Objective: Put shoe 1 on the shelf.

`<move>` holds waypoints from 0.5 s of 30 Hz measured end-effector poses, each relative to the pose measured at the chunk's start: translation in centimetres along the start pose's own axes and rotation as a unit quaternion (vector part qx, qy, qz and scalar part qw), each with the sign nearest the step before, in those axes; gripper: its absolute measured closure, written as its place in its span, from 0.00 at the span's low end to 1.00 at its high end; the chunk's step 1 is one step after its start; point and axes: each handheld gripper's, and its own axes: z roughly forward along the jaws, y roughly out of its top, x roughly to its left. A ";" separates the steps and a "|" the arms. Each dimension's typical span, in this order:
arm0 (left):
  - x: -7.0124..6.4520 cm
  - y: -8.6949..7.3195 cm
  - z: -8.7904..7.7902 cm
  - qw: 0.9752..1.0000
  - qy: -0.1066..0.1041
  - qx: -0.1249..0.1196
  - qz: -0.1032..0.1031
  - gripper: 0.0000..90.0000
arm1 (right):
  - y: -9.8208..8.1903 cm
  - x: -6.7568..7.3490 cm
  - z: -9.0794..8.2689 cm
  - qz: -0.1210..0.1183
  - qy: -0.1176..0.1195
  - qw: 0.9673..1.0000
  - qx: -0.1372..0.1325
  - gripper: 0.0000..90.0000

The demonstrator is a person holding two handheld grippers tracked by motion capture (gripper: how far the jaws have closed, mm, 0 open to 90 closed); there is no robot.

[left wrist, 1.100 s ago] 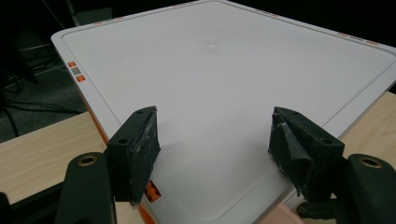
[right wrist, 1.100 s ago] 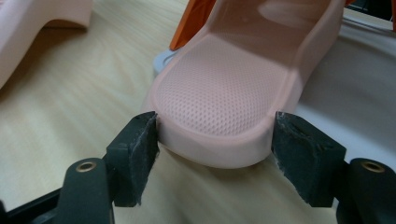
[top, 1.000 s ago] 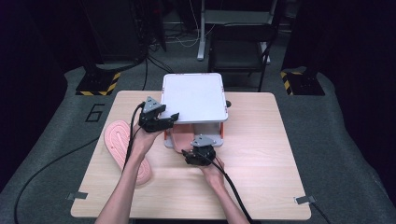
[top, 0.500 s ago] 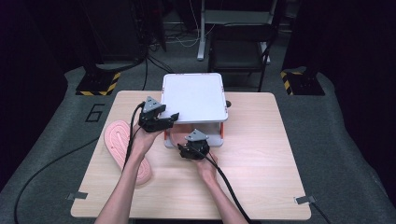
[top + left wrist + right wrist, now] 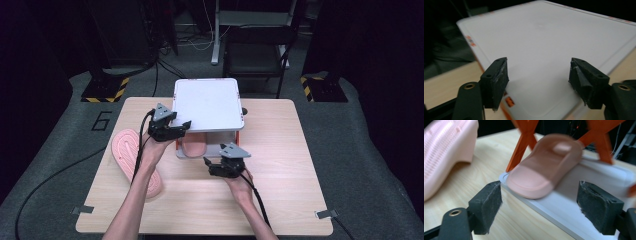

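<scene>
My left gripper [image 5: 169,126] hovers, jaws apart, over the near-left corner of the white two-tier rack with orange struts [image 5: 207,102]. My right gripper [image 5: 539,202], jaws apart and empty, faces the pink rubber slipper [image 5: 544,168] on its lower shelf. Another pink slipper [image 5: 135,160] lies on the wooden desk [image 5: 280,190], left.

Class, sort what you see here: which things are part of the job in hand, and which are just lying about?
In the job, likely:
- shoe rack
- pink slipper on its lower shelf
- second pink slipper on the table
- left gripper, open
- right gripper, open

Lying about:
- floor cables
- striped stand bases
</scene>
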 end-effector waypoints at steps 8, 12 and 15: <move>-0.5 -0.5 -4.3 0.998 -0.029 -0.055 0.002 0.25 | -1.2 -4.3 -7.1 0.004 -0.043 0.999 -0.026 0.18; -0.2 -2.8 -7.2 0.998 -0.030 -0.059 -0.006 0.21 | -2.8 -6.1 -10.3 0.017 -0.069 0.997 -0.036 0.18; 0.3 -4.8 -9.2 0.998 -0.021 -0.058 -0.017 0.19 | -4.0 -7.1 -12.0 0.027 -0.085 0.995 -0.040 0.18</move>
